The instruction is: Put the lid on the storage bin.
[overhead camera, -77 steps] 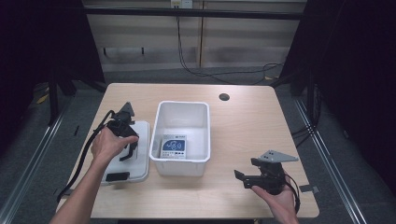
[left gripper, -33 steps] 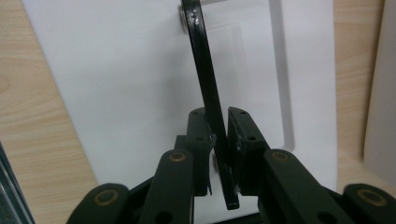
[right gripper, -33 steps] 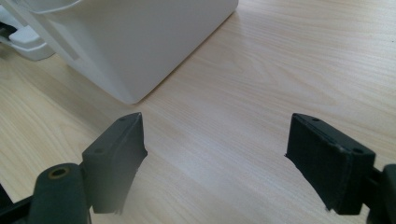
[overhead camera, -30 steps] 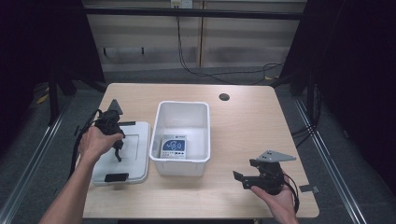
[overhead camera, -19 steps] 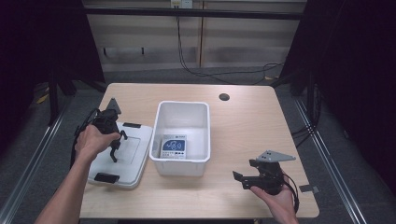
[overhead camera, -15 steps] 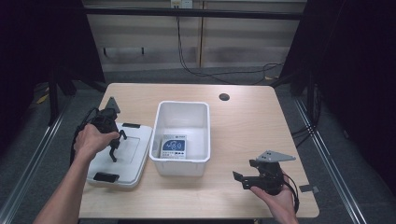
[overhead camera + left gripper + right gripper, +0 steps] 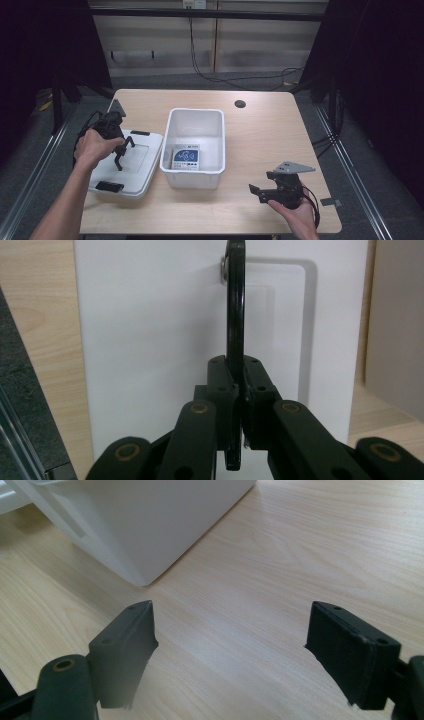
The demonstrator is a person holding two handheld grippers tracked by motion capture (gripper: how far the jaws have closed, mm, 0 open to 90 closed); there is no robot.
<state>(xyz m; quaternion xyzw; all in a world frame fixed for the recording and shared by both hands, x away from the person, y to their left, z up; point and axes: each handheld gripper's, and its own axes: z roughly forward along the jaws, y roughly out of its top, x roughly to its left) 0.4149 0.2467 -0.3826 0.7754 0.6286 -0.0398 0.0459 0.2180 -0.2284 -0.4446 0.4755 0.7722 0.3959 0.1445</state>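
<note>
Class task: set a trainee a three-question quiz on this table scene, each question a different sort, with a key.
1. True or false: the right gripper has its jaws shut on the white bin.
2. Multiple choice: the left gripper is clamped on A) the table edge, B) a black handle over the white lid, C) the packet.
3. Fill in: the blue and white packet lies inside the ____.

Key: 1 false, its jaws stand wide apart over the wooden table; 2 B; 3 bin.
</note>
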